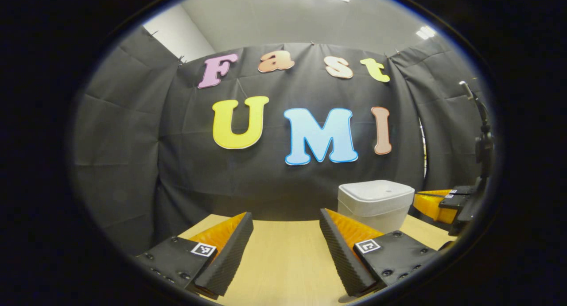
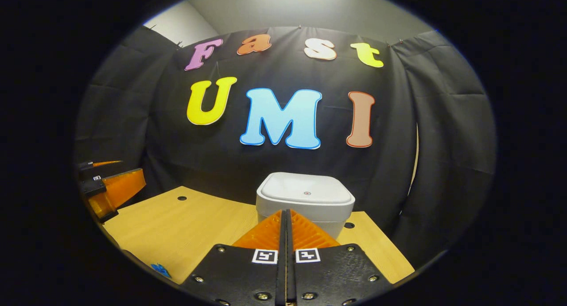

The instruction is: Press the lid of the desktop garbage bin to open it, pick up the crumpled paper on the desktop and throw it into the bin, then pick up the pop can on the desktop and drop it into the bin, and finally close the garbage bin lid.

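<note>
The white garbage bin (image 2: 305, 199) stands at the back of the wooden table with its lid down flat. My right gripper (image 2: 284, 212) is shut with nothing between its fingers, and its tips point at the bin's front wall just below the lid. Whether they touch the bin I cannot tell. In the left gripper view the bin (image 1: 376, 202) sits ahead to the right. My left gripper (image 1: 285, 214) is open above bare table, left of the bin and apart from it. The right gripper (image 1: 436, 204) comes in beside the bin from the right.
The wooden table (image 2: 195, 230) ends at the black cloth wall right behind the bin. Two small round holes (image 2: 181, 198) are set into the tabletop. A small blue thing (image 2: 160, 269) lies near the table's front left edge. The left gripper (image 2: 115, 186) hovers over the left side.
</note>
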Tool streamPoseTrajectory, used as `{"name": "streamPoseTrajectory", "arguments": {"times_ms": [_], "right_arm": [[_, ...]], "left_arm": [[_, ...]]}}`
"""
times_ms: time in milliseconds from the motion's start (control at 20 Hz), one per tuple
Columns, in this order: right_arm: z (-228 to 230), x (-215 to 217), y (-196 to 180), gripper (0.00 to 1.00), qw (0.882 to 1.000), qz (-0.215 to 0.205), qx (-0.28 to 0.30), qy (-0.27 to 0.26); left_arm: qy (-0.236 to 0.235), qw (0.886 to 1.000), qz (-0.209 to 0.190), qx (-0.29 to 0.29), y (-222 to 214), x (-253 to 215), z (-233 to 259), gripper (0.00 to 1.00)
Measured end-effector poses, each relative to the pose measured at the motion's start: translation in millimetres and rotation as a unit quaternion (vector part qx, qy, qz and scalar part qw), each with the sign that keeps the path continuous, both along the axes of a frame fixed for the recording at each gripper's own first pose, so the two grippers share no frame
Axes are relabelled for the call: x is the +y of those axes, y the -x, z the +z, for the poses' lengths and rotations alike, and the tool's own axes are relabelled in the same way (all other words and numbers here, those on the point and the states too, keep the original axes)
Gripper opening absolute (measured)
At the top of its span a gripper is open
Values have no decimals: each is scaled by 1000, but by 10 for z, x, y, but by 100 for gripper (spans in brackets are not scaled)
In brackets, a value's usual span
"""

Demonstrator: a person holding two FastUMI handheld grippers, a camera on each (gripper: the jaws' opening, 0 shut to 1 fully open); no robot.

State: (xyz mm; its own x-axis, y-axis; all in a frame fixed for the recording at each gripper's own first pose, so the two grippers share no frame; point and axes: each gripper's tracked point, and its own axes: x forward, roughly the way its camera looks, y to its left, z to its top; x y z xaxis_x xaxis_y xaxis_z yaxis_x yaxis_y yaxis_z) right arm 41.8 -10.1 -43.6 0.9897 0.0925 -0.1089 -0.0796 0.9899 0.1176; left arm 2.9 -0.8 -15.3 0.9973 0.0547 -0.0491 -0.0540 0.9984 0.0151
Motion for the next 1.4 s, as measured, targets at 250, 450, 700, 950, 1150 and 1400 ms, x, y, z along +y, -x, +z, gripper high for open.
{"name": "streamPoseTrajectory", "arguments": {"times_ms": [250,450,700,950,1150,1400], "right_arm": [[117,-141,-281,1,1000,-18,-16,11],[126,-223,-612,1,999,-26,-17,9],[-53,-303,-940,1,999,-40,14,-9],[-81,-351,-1161,1,999,-43,14,5],[-124,-327,-1285,1,999,-30,28,-1],[-227,-290,-1291,1,999,-16,48,-20]], "left_arm": [[-1,1000,6,2,22,60,-15,100],[-1,1000,7,3,39,80,-23,98],[4,1000,12,5,63,147,-44,100],[3,1000,14,8,30,186,-72,100],[0,1000,9,6,-27,144,-26,100],[-3,1000,5,5,-52,110,-11,100]]}}
